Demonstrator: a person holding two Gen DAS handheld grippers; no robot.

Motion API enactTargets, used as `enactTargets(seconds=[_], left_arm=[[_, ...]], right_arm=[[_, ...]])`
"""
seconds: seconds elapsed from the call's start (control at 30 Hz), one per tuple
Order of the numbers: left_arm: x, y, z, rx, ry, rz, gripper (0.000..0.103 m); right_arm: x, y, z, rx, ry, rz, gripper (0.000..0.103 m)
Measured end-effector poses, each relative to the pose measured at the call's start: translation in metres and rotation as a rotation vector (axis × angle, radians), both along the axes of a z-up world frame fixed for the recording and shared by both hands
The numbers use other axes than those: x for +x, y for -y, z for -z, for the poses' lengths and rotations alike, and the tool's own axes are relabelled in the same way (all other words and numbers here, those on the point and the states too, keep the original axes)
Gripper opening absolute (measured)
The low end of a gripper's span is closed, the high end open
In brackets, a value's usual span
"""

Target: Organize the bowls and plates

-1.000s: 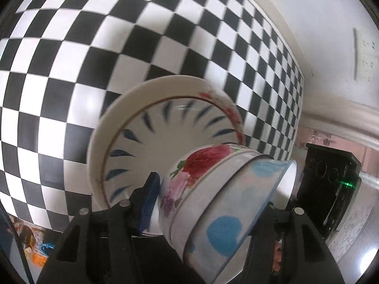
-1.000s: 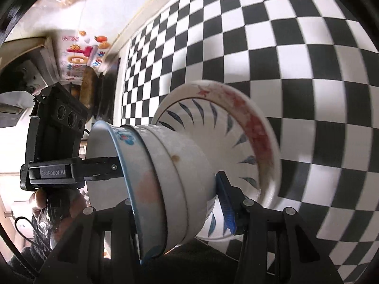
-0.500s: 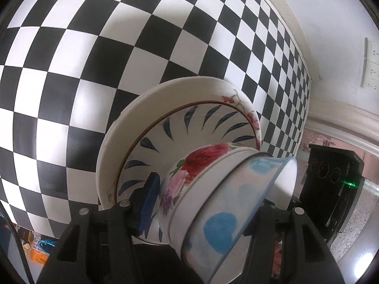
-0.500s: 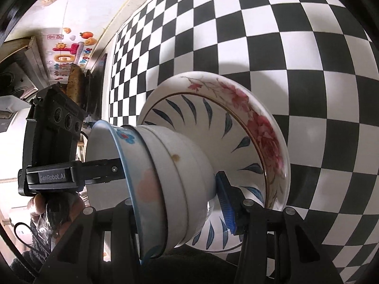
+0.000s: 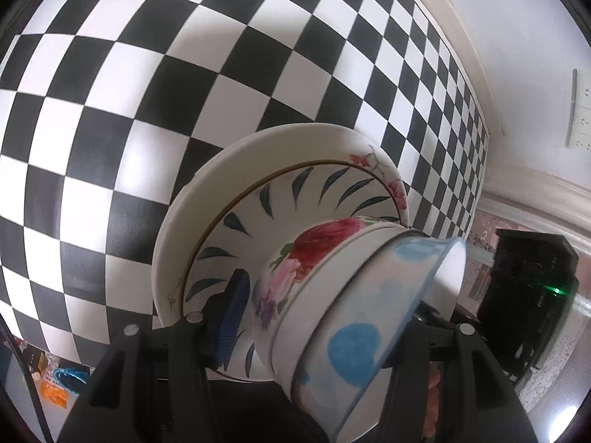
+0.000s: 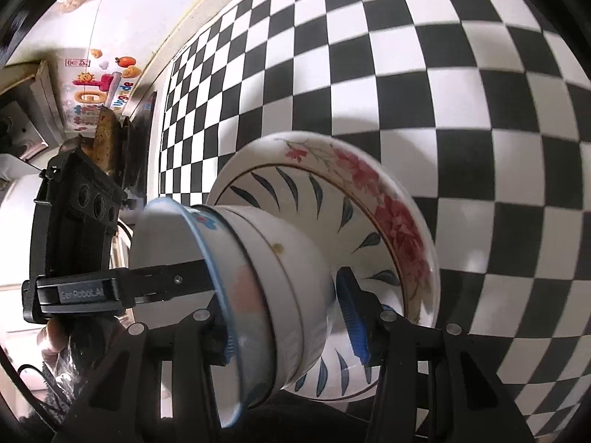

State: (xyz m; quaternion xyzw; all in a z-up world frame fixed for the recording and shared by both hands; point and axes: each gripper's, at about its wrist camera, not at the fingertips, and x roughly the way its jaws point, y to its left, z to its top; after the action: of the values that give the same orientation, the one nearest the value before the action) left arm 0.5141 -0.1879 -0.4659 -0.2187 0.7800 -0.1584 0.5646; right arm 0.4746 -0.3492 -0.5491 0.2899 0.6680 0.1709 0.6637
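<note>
A stack of bowls is held between both grippers over the checkered tabletop (image 5: 184, 74). The stack has a blue-rimmed bowl (image 5: 369, 336), a rose-patterned bowl (image 5: 306, 269) and a wide bowl with blue leaf marks (image 5: 280, 199). My left gripper (image 5: 321, 325) is shut on the nested bowls from one side. My right gripper (image 6: 288, 317) is shut on the same bowls (image 6: 273, 280) from the other side, with the wide bowl (image 6: 369, 199) beyond. The left gripper's body (image 6: 77, 243) shows in the right wrist view.
The black-and-white checkered cloth (image 6: 443, 74) fills both views. A white wall with a socket (image 5: 580, 110) lies at the right of the left view. Colourful stickers (image 6: 99, 88) and dark clutter (image 6: 110, 140) sit at the table's far end.
The stack and both grippers have shifted over the cloth; the wide bowl's rim sits lower and more to the right in both views. Both grips stay closed.
</note>
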Motion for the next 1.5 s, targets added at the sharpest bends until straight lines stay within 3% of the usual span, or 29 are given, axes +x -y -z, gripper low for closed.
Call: enactTargets(seconds=[0.23,0.33,0.57,0.77,1.0,1.2,1.27,1.5], left_arm=[[-0.004,-0.006,-0.011,0.067,0.031,0.002,0.053],[-0.007,-0.006,-0.023,0.122,0.070,0.021,0.053],[-0.023,0.004,-0.069,0.331,0.283,0.128,0.053],[-0.047,0.015,-0.116,0.441,0.474,0.199,0.053],[-0.076,0.023,-0.169,0.461,0.632,0.235,0.053],[-0.095,0.020,-0.201,0.444,0.704,0.241,0.053],[-0.101,0.015,-0.213,0.445,0.728,0.242,0.056],[-0.130,0.010,-0.246,0.473,0.838,0.219,0.093]], right_arm=[[-0.003,0.002,-0.014,-0.118,0.022,-0.018,0.050],[-0.009,0.001,-0.023,-0.194,0.041,-0.028,0.054],[-0.025,-0.008,-0.064,-0.374,0.115,-0.043,0.054],[-0.047,-0.008,-0.113,-0.491,0.190,-0.013,0.054],[-0.081,-0.019,-0.177,-0.594,0.277,0.021,0.054],[-0.106,-0.024,-0.217,-0.615,0.323,0.075,0.065],[-0.116,-0.026,-0.230,-0.626,0.351,0.098,0.092],[-0.155,-0.036,-0.270,-0.704,0.459,0.171,0.103]])
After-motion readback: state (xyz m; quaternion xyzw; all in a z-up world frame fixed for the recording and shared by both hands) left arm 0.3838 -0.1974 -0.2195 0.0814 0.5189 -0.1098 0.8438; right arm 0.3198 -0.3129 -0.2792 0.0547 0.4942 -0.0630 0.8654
